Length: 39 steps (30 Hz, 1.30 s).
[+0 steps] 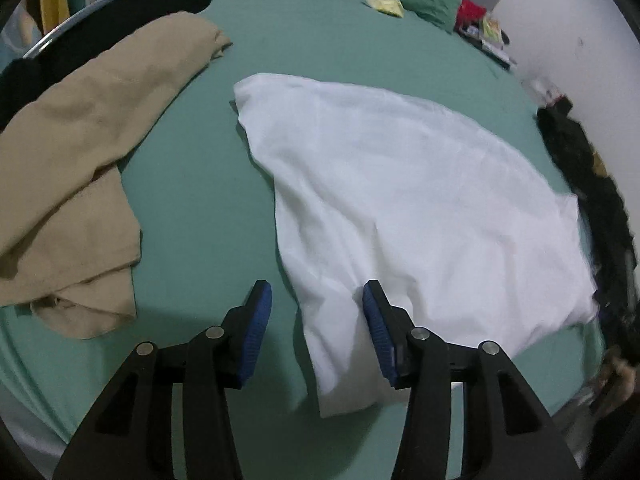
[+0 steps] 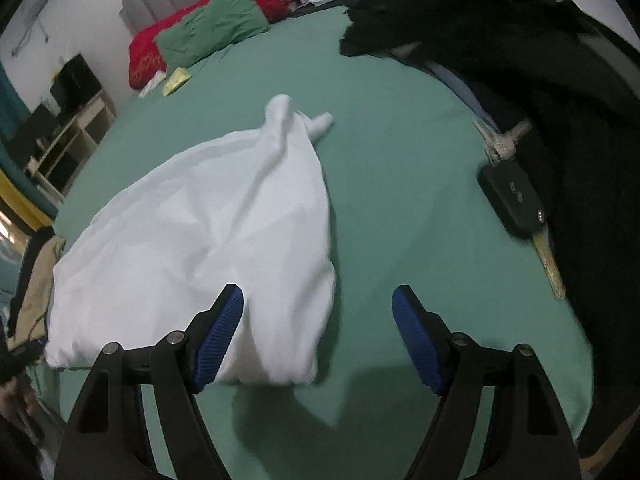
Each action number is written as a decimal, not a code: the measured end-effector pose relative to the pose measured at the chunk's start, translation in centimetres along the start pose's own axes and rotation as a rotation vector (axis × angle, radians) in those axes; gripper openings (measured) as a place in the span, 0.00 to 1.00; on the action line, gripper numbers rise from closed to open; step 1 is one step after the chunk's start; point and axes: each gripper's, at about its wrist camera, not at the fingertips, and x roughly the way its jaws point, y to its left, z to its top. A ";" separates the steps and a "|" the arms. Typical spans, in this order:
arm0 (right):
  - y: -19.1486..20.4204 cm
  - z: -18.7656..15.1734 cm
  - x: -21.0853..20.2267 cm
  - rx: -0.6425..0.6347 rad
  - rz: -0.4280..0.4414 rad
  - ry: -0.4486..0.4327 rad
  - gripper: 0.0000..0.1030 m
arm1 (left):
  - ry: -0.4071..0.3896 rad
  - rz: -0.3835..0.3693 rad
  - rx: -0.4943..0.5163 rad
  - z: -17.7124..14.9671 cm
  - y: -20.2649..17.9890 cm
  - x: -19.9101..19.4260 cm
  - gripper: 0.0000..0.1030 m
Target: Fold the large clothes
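Note:
A large white garment point(image 1: 400, 200) lies partly folded on the green bed sheet point(image 1: 192, 200). It also shows in the right wrist view point(image 2: 192, 232), with a bunched end point(image 2: 288, 116) at its far side. My left gripper point(image 1: 317, 292) is open and empty, hovering over the garment's near left edge. My right gripper point(image 2: 318, 300) is open and empty, its left finger over the garment's near right corner.
A tan garment point(image 1: 80, 160) lies crumpled at the left. Black clothes point(image 2: 540, 80) are piled at the right, with a car key point(image 2: 516, 200) beside them. A green pillow point(image 2: 216, 28) and a red one point(image 2: 148, 56) lie at the far end.

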 end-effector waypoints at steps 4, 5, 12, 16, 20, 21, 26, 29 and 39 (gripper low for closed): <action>0.4 -0.4 1.4 0.045 0.108 0.034 0.09 | 0.007 0.014 0.069 -0.8 -0.7 -0.7 0.04; 0.9 -0.6 1.2 0.027 0.091 0.027 0.08 | -0.001 0.026 0.075 -1.3 -0.9 -1.0 0.04; 1.9 -1.8 -1.0 0.019 0.016 0.014 0.06 | -0.052 0.038 0.046 -2.2 -1.0 -3.4 0.04; 1.8 -3.2 -1.6 0.025 -0.007 0.038 0.06 | -0.033 0.022 0.014 -3.4 0.3 -3.3 0.04; 2.4 -4.2 -1.4 0.010 -0.044 0.053 0.07 | -0.023 0.017 -0.006 -2.9 0.4 -2.7 0.05; 2.5 -4.1 -1.4 0.008 -0.053 0.048 0.09 | -0.008 0.025 -0.009 -2.8 0.4 -2.4 0.05; 2.9 -3.7 -1.8 -0.001 -0.113 0.027 0.27 | -0.068 0.057 0.018 -2.5 -0.7 -3.5 0.19; 3.5 -3.7 -2.1 -0.025 -0.141 0.009 0.42 | -0.152 0.056 0.062 -2.3 -2.0 -4.9 0.40; 5.3 -3.7 -3.0 -0.080 -0.142 -0.043 0.59 | -0.091 -0.014 0.187 -3.4 -5.9 -3.6 0.40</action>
